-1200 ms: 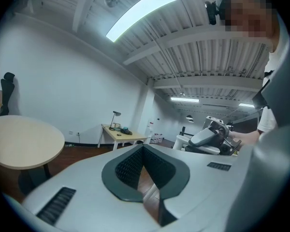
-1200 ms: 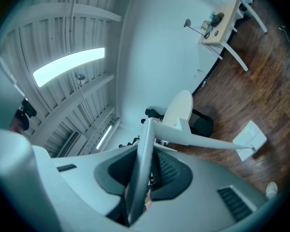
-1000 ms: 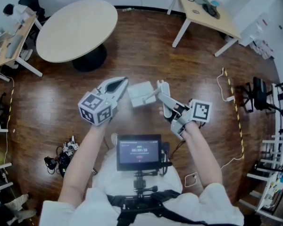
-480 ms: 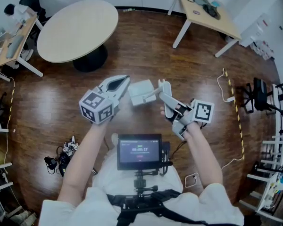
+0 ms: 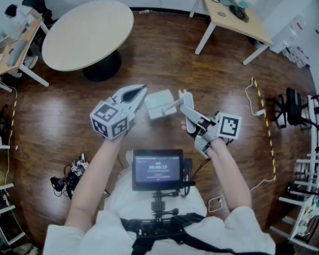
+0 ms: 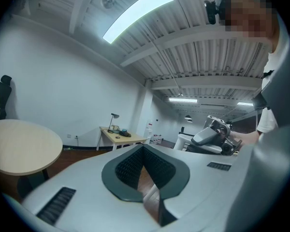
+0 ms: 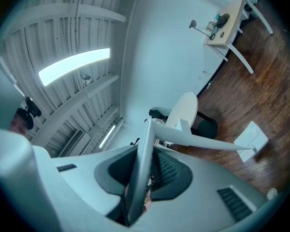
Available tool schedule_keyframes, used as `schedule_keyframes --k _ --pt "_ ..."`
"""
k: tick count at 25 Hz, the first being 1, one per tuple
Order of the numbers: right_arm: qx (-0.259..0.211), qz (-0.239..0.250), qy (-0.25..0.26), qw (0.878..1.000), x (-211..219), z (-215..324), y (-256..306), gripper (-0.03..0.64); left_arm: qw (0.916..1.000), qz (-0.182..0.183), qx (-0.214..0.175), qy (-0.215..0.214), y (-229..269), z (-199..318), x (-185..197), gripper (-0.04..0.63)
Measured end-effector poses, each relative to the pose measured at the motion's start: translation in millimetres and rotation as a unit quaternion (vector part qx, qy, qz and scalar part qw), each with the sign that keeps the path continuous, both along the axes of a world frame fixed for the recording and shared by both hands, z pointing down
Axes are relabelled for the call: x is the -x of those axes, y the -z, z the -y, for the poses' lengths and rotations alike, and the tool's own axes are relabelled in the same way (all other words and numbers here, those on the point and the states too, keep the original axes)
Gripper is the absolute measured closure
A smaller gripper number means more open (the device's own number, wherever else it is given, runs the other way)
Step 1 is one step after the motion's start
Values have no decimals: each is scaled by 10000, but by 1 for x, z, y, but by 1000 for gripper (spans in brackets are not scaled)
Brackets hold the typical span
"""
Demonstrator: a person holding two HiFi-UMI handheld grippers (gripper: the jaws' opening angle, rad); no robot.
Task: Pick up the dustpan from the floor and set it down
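With the right hand-held gripper point(image 5: 183, 101) pinched tight on the dustpan point(image 5: 158, 105), up in the air at its 10 o'clock, and the left hand-held gripper point(image 5: 141, 89) closed and empty, lower it slowly, keep it flat, let go only on the floor point(image 5: 165, 52).

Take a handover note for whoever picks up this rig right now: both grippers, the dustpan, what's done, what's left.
Left gripper: shut, empty, close beside the dustpan; I cannot tell whether they touch.
Right gripper: shut on the dustpan's handle.
Dustpan: off the ground, held out over the wooden floor in front of the person.
Done: pick-up.
Left: lower the dustpan, set it down, then open the right gripper.
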State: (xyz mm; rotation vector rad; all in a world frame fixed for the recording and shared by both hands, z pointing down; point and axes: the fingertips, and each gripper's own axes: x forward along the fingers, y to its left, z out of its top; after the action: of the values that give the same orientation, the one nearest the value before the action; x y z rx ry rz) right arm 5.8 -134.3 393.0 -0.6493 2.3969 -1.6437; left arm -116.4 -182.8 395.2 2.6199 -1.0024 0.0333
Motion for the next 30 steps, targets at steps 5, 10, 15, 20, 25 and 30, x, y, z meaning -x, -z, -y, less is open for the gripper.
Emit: schedule_keyframes --k 5,10,15,20,25,30 --pt "-26 -23 -21 10000 -2 0 0 532 10000 11 6 11 -1 -1 1 600" --pt "-43 -26 -24 10000 -2 2 -4 532 10000 18 26 27 -7 1 1 601" --pt "-46 3 -38 10000 -3 4 -6 532 10000 39 65 36 -12 1 0 601" --pt "-4 -83 -67 9999 -7 7 -11 532 9999 54 132 50 -15 3 -1 601" --pt "26 -153 -58 9999 -8 8 -20 532 9998 65 183 46 -21 2 -3 601" --pt "55 -138 -60 9999 -7 9 -25 532 9997 74 227 46 -26 3 -2 601"
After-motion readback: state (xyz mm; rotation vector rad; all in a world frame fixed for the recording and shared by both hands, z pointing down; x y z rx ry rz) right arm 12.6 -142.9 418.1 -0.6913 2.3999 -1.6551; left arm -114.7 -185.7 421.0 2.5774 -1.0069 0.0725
